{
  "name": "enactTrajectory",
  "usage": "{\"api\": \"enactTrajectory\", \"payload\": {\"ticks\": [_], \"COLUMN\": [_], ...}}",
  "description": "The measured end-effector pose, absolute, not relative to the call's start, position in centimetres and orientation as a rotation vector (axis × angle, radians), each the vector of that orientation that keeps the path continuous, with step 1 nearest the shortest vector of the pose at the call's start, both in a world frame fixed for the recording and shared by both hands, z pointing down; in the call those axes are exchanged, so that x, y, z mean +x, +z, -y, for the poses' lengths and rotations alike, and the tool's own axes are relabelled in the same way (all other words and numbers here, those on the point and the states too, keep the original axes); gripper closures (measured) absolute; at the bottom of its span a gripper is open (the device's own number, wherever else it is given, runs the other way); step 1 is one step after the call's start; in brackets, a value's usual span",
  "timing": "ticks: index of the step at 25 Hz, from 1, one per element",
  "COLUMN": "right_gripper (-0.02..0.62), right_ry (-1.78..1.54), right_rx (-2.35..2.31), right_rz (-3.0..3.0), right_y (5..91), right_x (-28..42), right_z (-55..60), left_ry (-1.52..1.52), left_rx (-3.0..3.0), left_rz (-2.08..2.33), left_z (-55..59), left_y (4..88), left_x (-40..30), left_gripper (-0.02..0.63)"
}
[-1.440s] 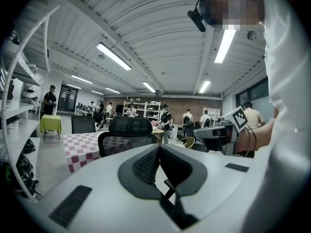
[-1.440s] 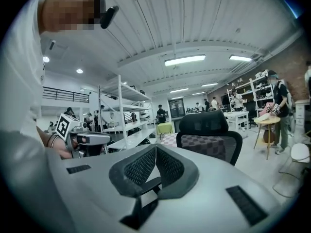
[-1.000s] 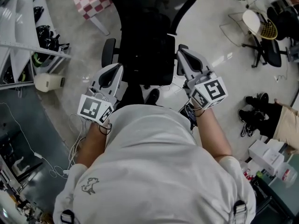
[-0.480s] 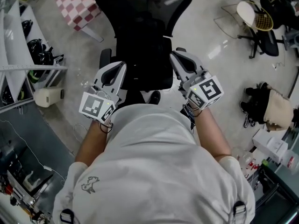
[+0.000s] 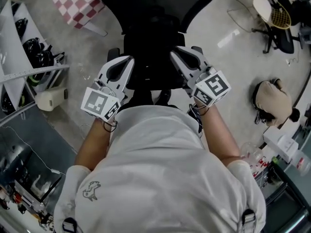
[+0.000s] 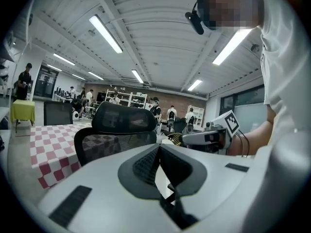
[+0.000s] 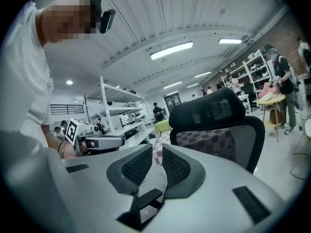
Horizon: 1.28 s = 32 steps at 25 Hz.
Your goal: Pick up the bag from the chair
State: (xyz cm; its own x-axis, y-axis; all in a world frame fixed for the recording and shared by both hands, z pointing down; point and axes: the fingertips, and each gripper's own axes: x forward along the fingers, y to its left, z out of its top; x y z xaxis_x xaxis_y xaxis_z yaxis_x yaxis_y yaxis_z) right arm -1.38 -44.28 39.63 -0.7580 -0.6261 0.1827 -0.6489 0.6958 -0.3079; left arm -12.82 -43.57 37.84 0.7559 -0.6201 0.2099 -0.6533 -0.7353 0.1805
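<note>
Over the last second I have carried both tools forward. The black chair point(image 5: 154, 18) now sits squarely ahead of me, with its lower back between them. My left tool point(image 5: 127, 61) flanks the chair's left side and my right tool point(image 5: 176, 52) its right side, both closer in than they were. My left tool is closed, pad tips meeting, with nothing in it. My right tool has just cracked open from closed to a narrow slit, also with nothing between the pads. I read that as the end of the approach and a first readying for a grasp, so the pickup itself has not begun. The bag should be on the seat, but I cannot pick it out. In the head view the seat is one dark mass below the backrest, partly hidden by my chest and the tools. The left gripper view and the right gripper view show only the mesh backrest and headrest, above the seat. So I cannot tell which way the bag points or how its long axis lies. I judge I must tip the tools lower to see that before opening wider.
</note>
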Motion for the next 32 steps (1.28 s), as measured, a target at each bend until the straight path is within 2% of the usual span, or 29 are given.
{"api": "enactTrajectory", "payload": {"ticks": [2,11,32], "right_gripper": [0.517,0.465,0.443], "right_ry": [0.577,0.721,0.977], "right_rx": [1.045,0.988,1.138], "right_rz": [2.833,2.784,2.665], "right_y": [40.6,45.8,57.4], "right_x": [-2.3,-5.8,-6.1], "right_z": [45.3,49.6,58.0], "left_ry": [0.202,0.270,0.364], "left_rx": [2.711,2.700,2.644], "left_rz": [0.987,0.910,0.843], "left_z": [44.6,48.1,53.4], "left_y": [38.3,41.4,49.3], "left_x": [-13.2,-14.6,-15.3], "left_gripper": [0.594,0.595,0.595]}}
